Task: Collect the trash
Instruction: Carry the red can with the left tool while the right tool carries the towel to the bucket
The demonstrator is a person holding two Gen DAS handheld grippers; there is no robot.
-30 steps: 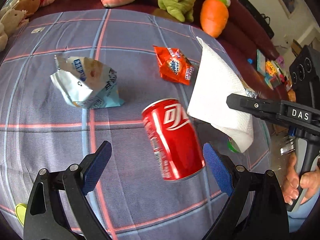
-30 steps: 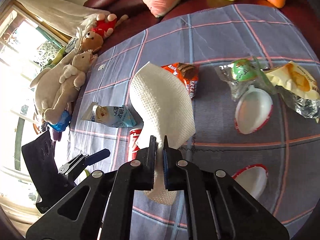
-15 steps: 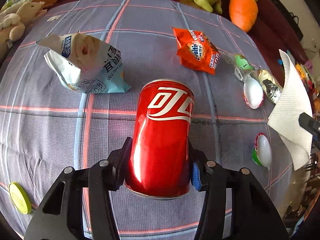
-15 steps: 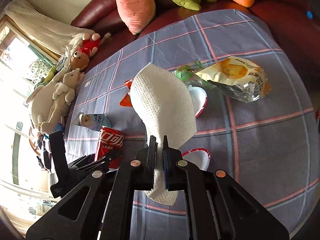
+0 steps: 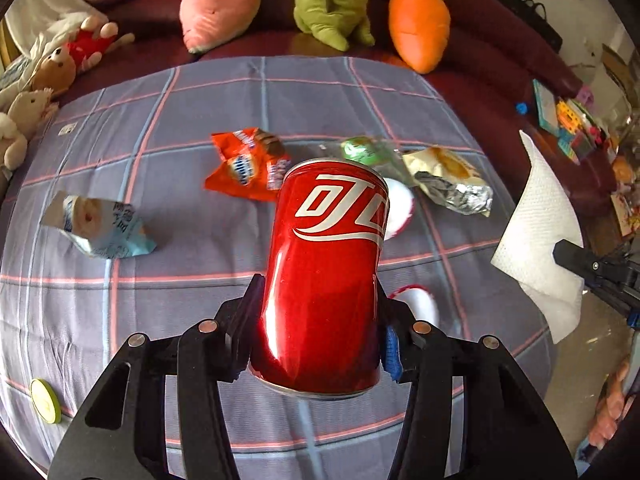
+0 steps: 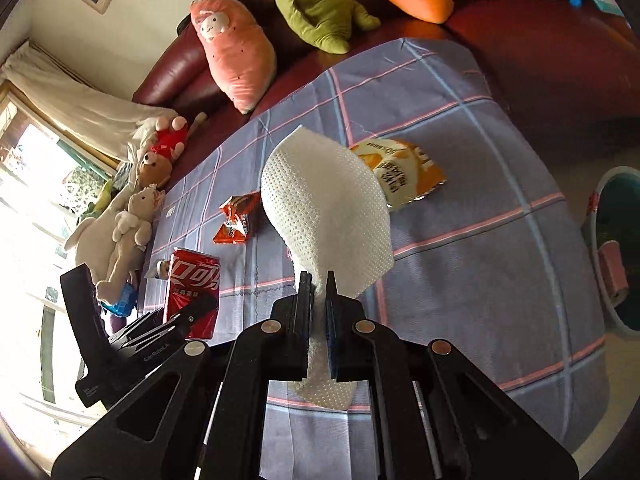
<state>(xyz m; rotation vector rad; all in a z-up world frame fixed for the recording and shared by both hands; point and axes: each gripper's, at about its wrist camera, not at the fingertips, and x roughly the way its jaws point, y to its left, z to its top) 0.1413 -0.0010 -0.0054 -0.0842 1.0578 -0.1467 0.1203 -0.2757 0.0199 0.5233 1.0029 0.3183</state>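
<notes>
My left gripper (image 5: 316, 344) has its jaws pinching the red can (image 5: 326, 272) at frame centre; my right gripper (image 6: 318, 308) has its jaws pressed on the white paper towel (image 6: 326, 216).

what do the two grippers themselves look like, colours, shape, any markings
Both are matte black plastic linkage frames with triangular cut-outs and round silver pivot pins. The left gripper has blue pads on its jaws, one showing beside the can. The right gripper has flat, narrow jaws with a blue pad edge. In the right wrist view, the left unit's black body carries small white lettering, too small to read reliably. No cables or sleeves show.
</notes>
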